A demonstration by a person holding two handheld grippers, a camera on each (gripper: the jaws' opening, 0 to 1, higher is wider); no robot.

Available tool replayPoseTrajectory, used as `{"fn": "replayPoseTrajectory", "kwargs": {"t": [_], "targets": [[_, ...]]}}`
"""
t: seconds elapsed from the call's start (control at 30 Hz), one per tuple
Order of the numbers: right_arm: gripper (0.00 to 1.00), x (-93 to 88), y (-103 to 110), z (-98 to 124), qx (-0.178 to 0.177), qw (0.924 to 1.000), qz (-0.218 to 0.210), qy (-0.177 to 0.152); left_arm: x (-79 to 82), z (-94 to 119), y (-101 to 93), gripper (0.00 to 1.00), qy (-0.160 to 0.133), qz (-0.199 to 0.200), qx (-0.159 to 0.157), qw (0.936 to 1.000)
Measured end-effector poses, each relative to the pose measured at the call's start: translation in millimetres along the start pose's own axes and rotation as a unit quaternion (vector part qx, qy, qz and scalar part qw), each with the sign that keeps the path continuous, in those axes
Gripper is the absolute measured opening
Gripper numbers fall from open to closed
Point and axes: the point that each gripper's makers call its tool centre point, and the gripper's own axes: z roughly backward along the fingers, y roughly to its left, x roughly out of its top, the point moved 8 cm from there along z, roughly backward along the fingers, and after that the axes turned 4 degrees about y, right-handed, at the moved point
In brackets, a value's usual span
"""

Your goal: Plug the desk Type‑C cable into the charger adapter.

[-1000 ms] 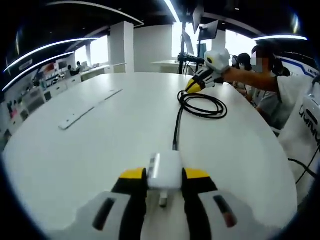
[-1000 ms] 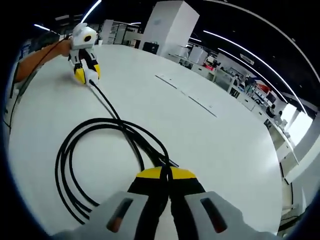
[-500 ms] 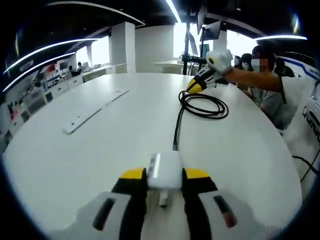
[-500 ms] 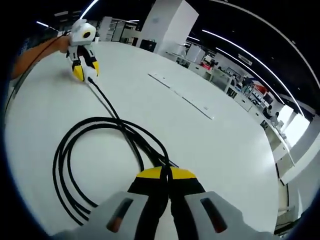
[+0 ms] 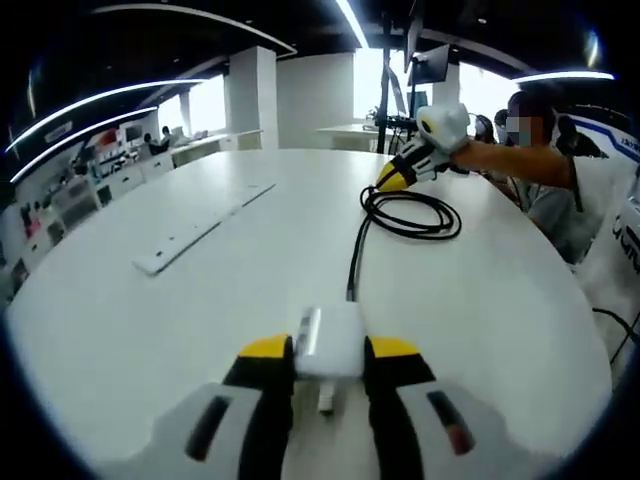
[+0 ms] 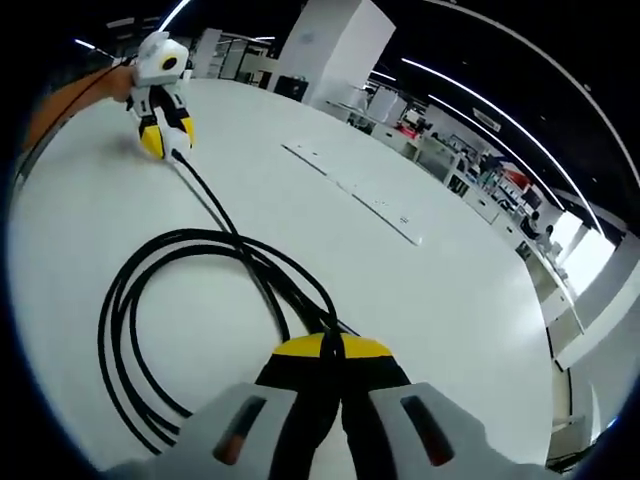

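Observation:
A white charger adapter [image 5: 331, 330] sits between the yellow-tipped jaws of my left gripper [image 5: 328, 348], which is shut on it just above the white table [image 5: 150, 330]. A black Type-C cable [image 5: 352, 255] runs from the adapter's far face to a loose coil [image 5: 412, 212]. My right gripper [image 6: 331, 346] is shut on a strand of that cable where the coil [image 6: 150, 300] passes under its tips. In the left gripper view the right gripper [image 5: 392, 181] rests at the coil's far side. In the right gripper view the left gripper [image 6: 165, 146] stands far off at the cable's other end.
A long flat white strip [image 5: 205, 228] lies on the table to the left, also seen as the strip [image 6: 350, 190] in the right gripper view. The person's arm [image 5: 510, 155] reaches in from the right. Office desks and a pillar [image 6: 335, 50] stand beyond the table.
Both views have shifted slightly with the hands. Both grippers keep their holds, and the coil lies the same way on the table.

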Motion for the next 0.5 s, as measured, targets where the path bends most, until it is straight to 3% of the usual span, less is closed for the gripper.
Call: {"fn": "replayPoseTrajectory", "kwargs": {"t": [0.37,0.5], "targets": [[0.06,-0.8,0.0,-3.0,-0.002,0.9998,-0.002,-0.02,-5.5,0.7,-7.3,0.29,-0.029,0.025,0.006,0.9992],[0.12,1.0,-1.2,-2.7,-0.007,0.9989,-0.013,-0.045,-1.7,6.4,-2.0,0.35,-0.063,0.044,0.025,0.9967]]}}
